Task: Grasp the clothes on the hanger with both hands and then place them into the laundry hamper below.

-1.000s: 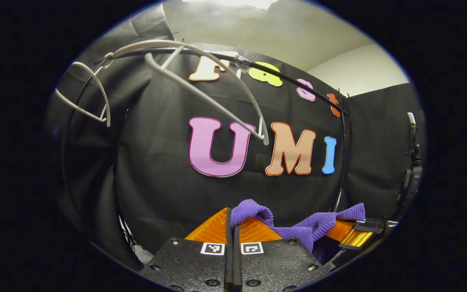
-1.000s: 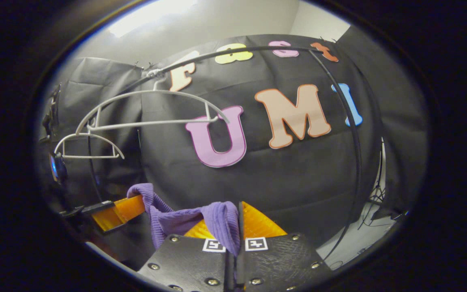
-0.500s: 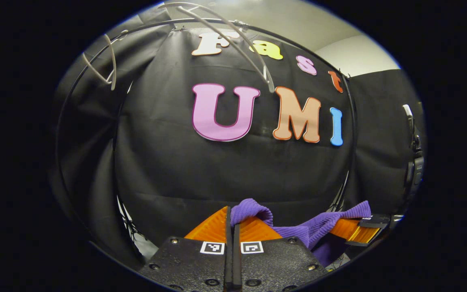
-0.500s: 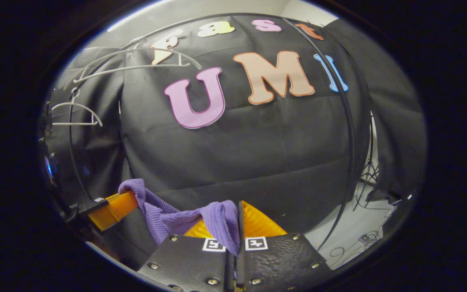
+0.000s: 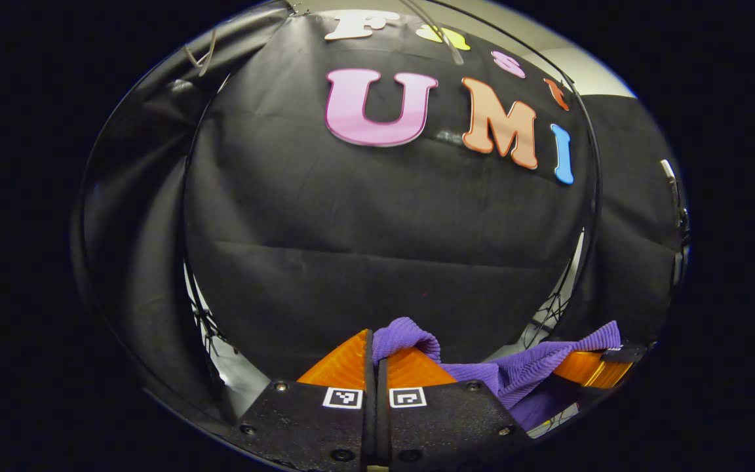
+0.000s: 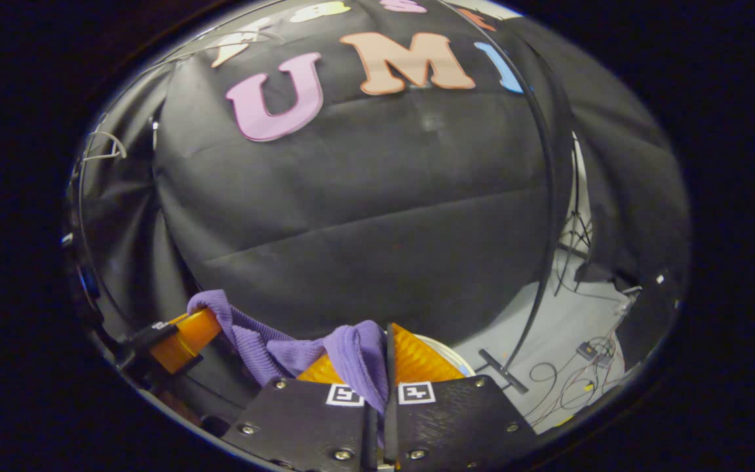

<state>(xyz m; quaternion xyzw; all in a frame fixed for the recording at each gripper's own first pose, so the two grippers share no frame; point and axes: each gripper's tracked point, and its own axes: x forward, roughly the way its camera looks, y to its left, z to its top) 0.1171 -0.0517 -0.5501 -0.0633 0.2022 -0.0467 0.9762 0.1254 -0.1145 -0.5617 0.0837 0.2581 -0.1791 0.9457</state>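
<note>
Left gripper view: both grippers' fingers (image 5: 351,357) clenched on purple garment (image 5: 515,373)

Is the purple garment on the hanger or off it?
Off: the purple garment stretches between the right claw and left claw, both clamped on it.

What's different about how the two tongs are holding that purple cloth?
In the left gripper view, the left tongs pinch a small rounded fold of the purple cloth that pokes up between the fingers. In the right gripper view, the right tongs hold a broader fold that drapes down over one finger. From the left tongs the cloth trails to the right; from the right tongs it trails to the left. Both are shut on the same cloth, which sags between them.
</note>
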